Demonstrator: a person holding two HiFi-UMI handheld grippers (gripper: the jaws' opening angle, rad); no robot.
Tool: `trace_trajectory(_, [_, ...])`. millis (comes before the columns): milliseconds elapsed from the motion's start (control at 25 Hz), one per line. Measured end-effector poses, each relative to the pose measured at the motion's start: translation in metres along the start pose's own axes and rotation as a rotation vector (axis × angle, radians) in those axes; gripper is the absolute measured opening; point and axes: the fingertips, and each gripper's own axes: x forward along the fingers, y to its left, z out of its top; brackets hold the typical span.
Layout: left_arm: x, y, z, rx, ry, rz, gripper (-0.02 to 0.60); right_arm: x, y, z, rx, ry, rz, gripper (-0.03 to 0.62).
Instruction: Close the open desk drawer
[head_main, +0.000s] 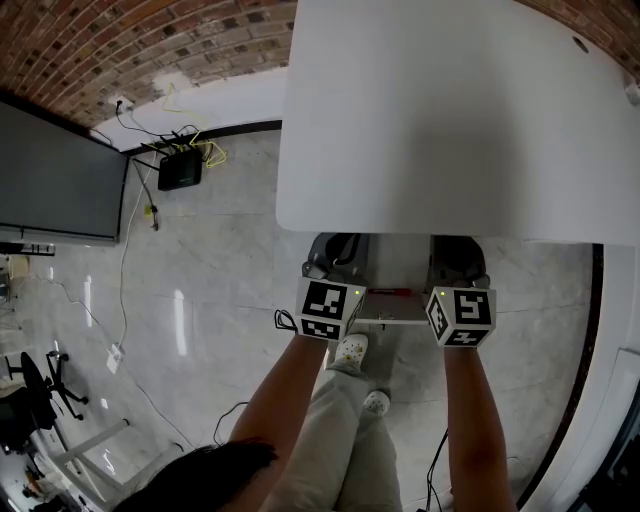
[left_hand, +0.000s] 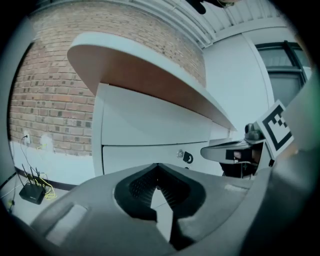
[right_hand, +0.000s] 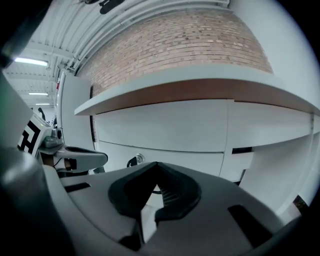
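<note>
Left gripper (left_hand: 159, 180) pressed together, nothing between its jaws. Right gripper (right_hand: 156, 172) likewise, empty. Both are side by side at the front edge of the white desk (head_main: 450, 120), pointing at the drawer (left_hand: 145, 157) just under the top. The drawer front has a small lock with a key (left_hand: 188, 158). The drawer's inside is not visible from any view, so contents can't be told.

The white counter (head_main: 450, 120) has a rounded corner and stands on a pale, glossy tiled floor (head_main: 220, 260). Left of the counter, at the wall's foot, a black router (head_main: 180, 172) lies on the floor among tangled cables (head_main: 208, 152). Further left lies a white socket block (head_main: 114, 357).
</note>
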Motion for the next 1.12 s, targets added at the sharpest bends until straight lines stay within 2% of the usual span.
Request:
trace_trajectory(320, [-0.042,-0.021,0.012,-0.004,-0.040,0.025,0.006,-0.040,0.025,0.011,-0.023,-0.029,0.064,0.011])
trace_trajectory(520, [-0.072,-0.036,0.021,-0.025,-0.073,0.050,0.006,-0.077,0.033,0.024,-0.015,-0.074,0.072,0.011])
trace_trajectory(760, [-0.100,-0.071,0.039,0.014,-0.109,0.028,0.006,-0.118,0.040,0.042,-0.007,-0.123,0.101,0.009])
trace_trajectory(1120, [-0.151,-0.106,0.062,0.011,-0.173,0.020,0.006,-0.176,0.054,0.049,0.035,-0.175,0.099,0.009])
